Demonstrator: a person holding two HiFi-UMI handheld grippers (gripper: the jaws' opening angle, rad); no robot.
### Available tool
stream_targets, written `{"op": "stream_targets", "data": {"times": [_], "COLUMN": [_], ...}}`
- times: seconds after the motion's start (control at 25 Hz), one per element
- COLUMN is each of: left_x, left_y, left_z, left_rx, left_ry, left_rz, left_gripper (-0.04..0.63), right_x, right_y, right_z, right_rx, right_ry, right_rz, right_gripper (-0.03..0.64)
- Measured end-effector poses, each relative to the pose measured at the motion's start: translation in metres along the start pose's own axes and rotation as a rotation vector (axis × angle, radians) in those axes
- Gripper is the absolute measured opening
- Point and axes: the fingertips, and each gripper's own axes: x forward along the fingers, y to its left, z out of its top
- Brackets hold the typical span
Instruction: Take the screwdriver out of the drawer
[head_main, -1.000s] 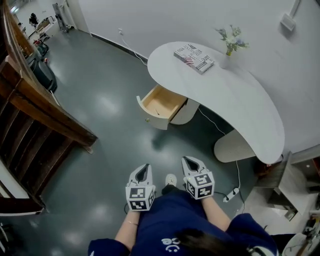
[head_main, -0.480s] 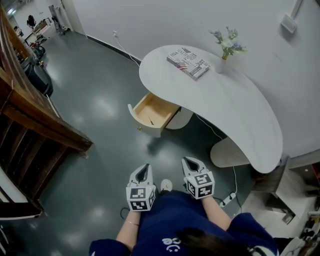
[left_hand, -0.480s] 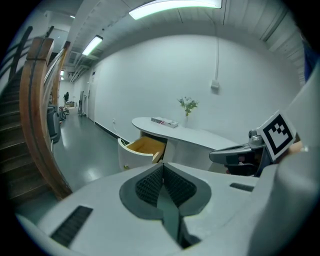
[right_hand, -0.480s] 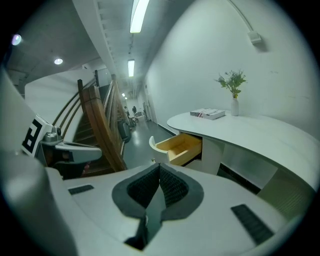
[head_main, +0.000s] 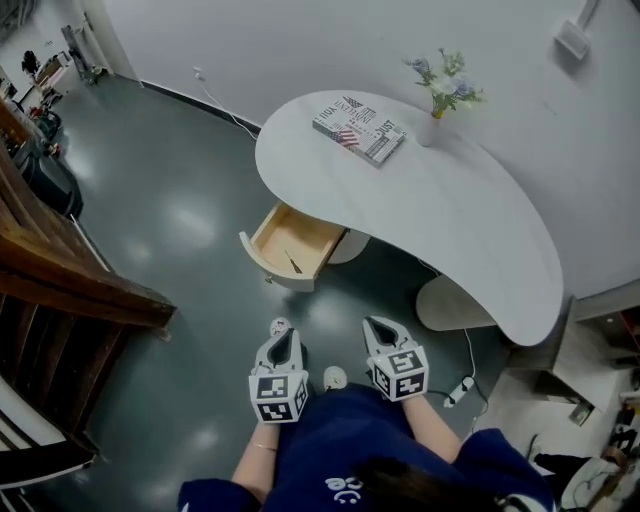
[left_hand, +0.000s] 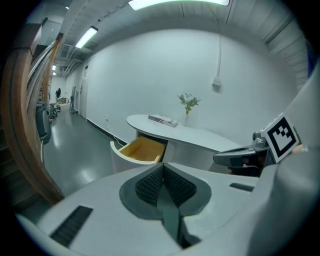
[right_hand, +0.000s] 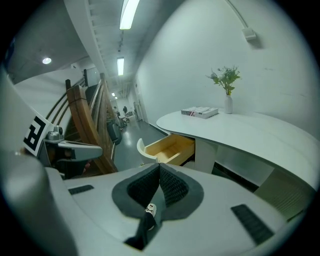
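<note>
Closer now: both grippers have advanced toward the drawer (head_main: 290, 243), open under the left end of the surface (head_main: 450, 220). Left gripper (head_main: 287, 338): jaws together, empty. Right gripper (head_main: 377, 325): same. Screwdriver (head_main: 293, 263): probably the thin dark item in the drawer. Done: nothing; reach, grasp, lift remain.

A white curved table (head_main: 450, 215) carries a book (head_main: 358, 128) and a vase of flowers (head_main: 430, 128) near the wall.
</note>
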Motion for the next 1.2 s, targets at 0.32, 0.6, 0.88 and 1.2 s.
{"op": "stream_targets", "data": {"times": [0.32,0.6,0.88,1.2], "left_x": [0.060,0.099,0.126,0.139], "left_y": [0.053,0.101,0.127,0.152], "left_z": [0.047,0.081,0.098,0.100], "left_rx": [0.018,0.043,0.098,0.080], "left_ry": [0.025,0.045,0.082,0.124], "left_rz": [-0.052,-0.103,-0.183,-0.178], "left_gripper": [0.005,0.005,0.005,0.005], "right_x": [0.062,0.105,0.146,0.181], "right_y": [-0.011,-0.021,-0.010,0.009], "right_z": [0.041,0.079,0.098,0.099], "right_rx": [0.055,0.104,0.130,0.095], "right_ry": [0.016,-0.002,-0.001,0.089], "right_rz": [-0.055,-0.144,-0.180,-0.142], "right_gripper": [0.008,0.008,0.008,0.008]}}
